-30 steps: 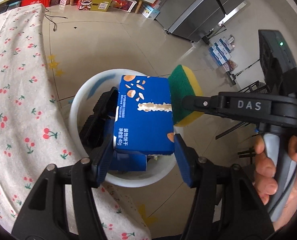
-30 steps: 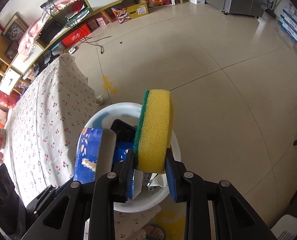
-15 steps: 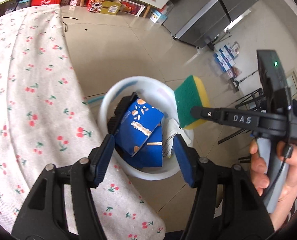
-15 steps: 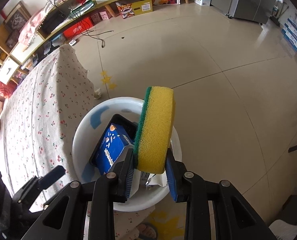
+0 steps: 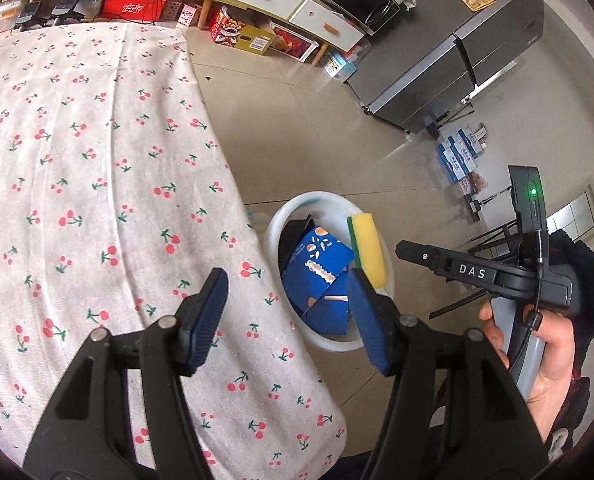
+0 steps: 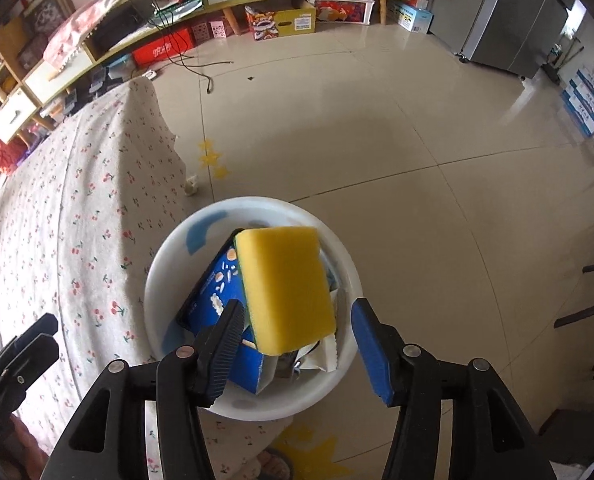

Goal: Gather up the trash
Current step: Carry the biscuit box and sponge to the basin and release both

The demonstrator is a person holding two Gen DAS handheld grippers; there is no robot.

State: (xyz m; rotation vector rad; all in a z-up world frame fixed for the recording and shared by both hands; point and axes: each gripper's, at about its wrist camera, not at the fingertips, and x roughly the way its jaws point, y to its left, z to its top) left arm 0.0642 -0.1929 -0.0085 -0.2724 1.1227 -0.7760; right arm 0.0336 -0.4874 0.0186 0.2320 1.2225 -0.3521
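Tiled floor, cherry-print tablecloth (image 6: pixel 69 216) at nine o'clock of the white bin (image 6: pixel 337 248). Sponge (image 6: pixel 287 288) sits atop blue carton (image 6: pixel 217 292) inside the bin, clear of both pads. Right gripper (image 6: pixel 297 338) jaws opening, nothing gripped; left gripper (image 5: pixel 287 314) open, empty. Recommend lifting straight up before withdrawing.

Left claw (image 5: pixel 287 314): black struts with silver pivot screws, blue ribbed pads. Right claw (image 6: pixel 297 344): same build; seen from the left wrist camera, its black body reads "DAS" in white, carries a green indicator light, a black cable and a grey handle. Right hand (image 5: pixel 545 364): dark knitted sleeve.
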